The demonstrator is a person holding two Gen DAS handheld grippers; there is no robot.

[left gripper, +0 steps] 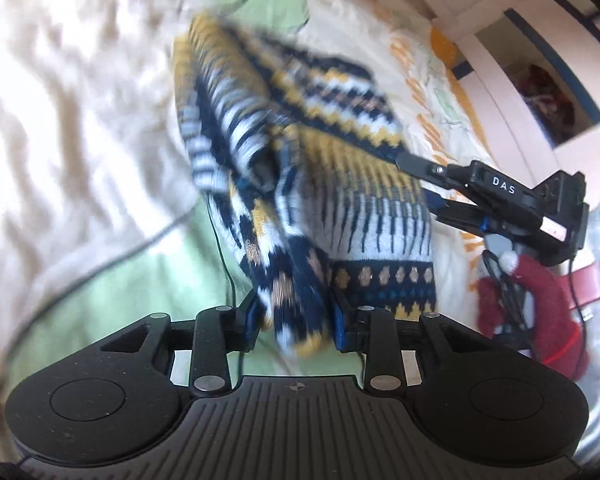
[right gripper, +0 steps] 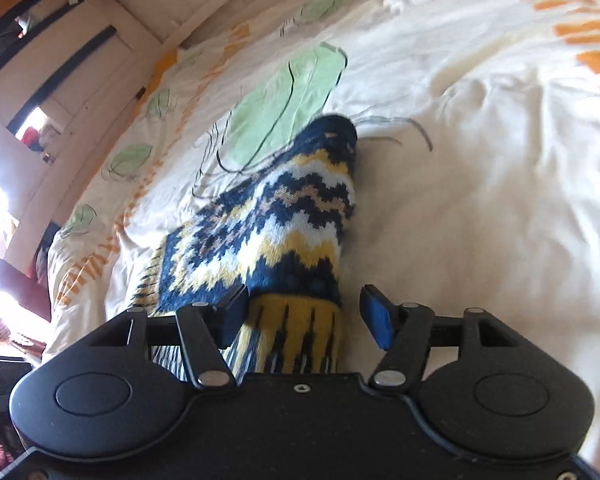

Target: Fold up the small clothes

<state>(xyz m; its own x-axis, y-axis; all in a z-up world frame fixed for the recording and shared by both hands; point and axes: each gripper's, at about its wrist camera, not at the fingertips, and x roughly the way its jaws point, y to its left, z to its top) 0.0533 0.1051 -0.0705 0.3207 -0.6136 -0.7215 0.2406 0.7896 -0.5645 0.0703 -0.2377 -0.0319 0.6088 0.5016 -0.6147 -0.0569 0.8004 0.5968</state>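
Knitted sweater (left gripper: pixel 308 152) mid-fold over bed (left gripper: pixel 80 100): left claw (left gripper: pixel 296 320) clenched on it, right claw (right gripper: pixel 304 312) released; next, lay flat.

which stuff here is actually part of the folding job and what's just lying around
Part of the job:
- patterned knit sweater
- left claw, shut on the sweater
- right claw, open around the sweater

Just lying about:
- red knit item
- black cable
- printed bed cover

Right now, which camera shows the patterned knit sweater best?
The left wrist view: the sweater hangs bunched between both hand-held grippers, though blurred. The right wrist view shows only one sharper section lying over the bedsheet.
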